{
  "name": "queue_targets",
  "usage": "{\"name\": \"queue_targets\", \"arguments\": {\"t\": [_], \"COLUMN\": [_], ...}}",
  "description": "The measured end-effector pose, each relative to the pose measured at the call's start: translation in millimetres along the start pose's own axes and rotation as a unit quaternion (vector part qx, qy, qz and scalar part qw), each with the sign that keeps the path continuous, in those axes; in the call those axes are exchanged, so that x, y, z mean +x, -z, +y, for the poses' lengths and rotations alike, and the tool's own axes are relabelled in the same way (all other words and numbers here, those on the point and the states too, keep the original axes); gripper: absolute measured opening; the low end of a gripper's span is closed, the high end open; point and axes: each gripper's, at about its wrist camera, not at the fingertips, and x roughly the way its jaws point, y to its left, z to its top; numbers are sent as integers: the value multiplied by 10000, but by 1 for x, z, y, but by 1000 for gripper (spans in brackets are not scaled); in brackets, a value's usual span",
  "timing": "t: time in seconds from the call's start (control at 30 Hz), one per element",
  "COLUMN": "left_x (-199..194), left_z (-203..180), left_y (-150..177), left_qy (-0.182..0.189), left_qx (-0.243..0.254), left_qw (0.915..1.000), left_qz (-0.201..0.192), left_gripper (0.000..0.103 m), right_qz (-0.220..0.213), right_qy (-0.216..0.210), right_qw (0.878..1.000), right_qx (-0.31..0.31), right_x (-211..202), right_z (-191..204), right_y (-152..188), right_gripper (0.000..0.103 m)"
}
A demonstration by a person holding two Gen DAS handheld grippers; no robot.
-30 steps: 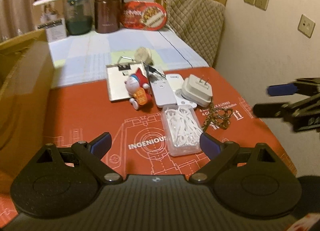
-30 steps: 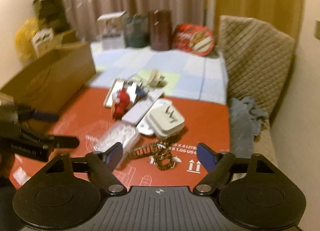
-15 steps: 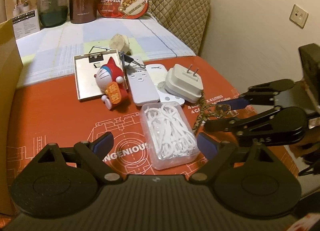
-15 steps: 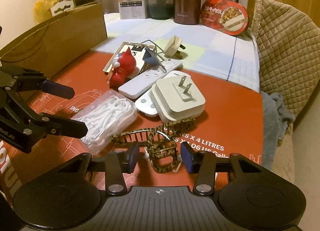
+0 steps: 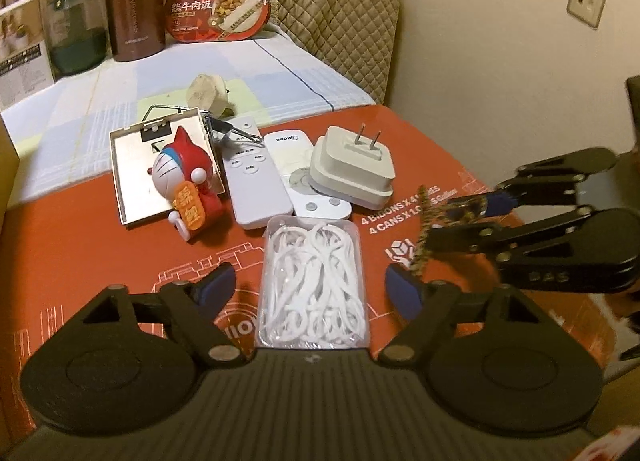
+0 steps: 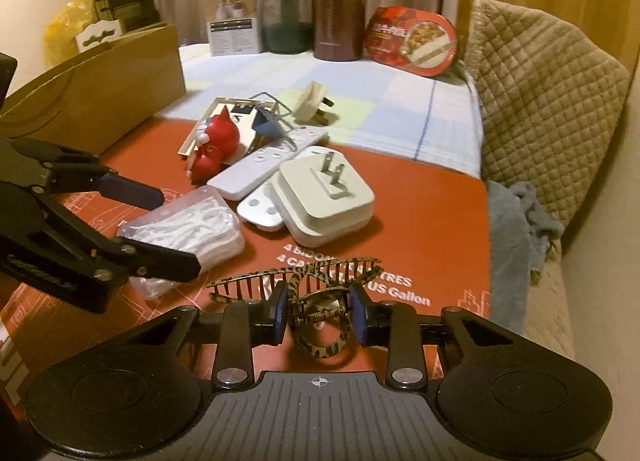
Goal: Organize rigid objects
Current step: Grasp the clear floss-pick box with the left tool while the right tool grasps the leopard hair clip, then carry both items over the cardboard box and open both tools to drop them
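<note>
Both grippers have been brought lower and closer to the cluster of items on the red mat [image 5: 100,245] since the earlier frames, and both sets of jaws have just been closing. At the mat's left edge a cardboard box [image 6: 100,89] is seen, judged the likely receptacle, though this cannot be confirmed. Near the mat's middle, a white plug adapter [image 5: 352,169], two remotes [image 5: 256,185] and a red figurine [image 5: 186,177] are grouped, touching one another. A clear case of floss picks [image 5: 312,285] lies between the left gripper's [image 5: 316,287] half-open jaws; contact of the pads with it is not shown. The right gripper [image 6: 320,315] is nearly closed on the leopard-print hair claw [image 6: 316,293], toward the mat's right front corner, its pads pressing the claw's handles.

The step in hand is judged to be a double pick-up. Next, the left jaws must be closed onto the case's sides, then both items lifted clear without snagging the claw's teeth.
</note>
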Motion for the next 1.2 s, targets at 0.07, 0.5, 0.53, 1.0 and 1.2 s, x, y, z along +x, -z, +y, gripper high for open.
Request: {"name": "queue_targets", "arguments": {"t": [0.07,0.5,0.53,1.0,1.2], "left_x": [4,-18,-23,-138,-207], "left_z": [1,13,14,45,95], "left_y": [0,10,11,-27,-41], "left_qy": [-41,8,-1,-224,-709], "left_qx": [85,161,161,61,-32], "left_qw": [9999,9995,9995,9983,9944], "left_qz": [62,276,270,-529,-781], "left_gripper": [64,51,51,51,51], "right_qz": [21,9,-12,-803,-1120], "right_qy": [60,205,220,-13,-527], "right_qw": [10000,9996,9995,9967,9912], "right_qx": [8,188,217,-91,-465], "right_x": [-1,-21,-24,-92,-103], "right_z": [1,13,14,75,134], "right_y": [1,-2,-3,-90,-143], "right_gripper": [28,28,28,28,28]}}
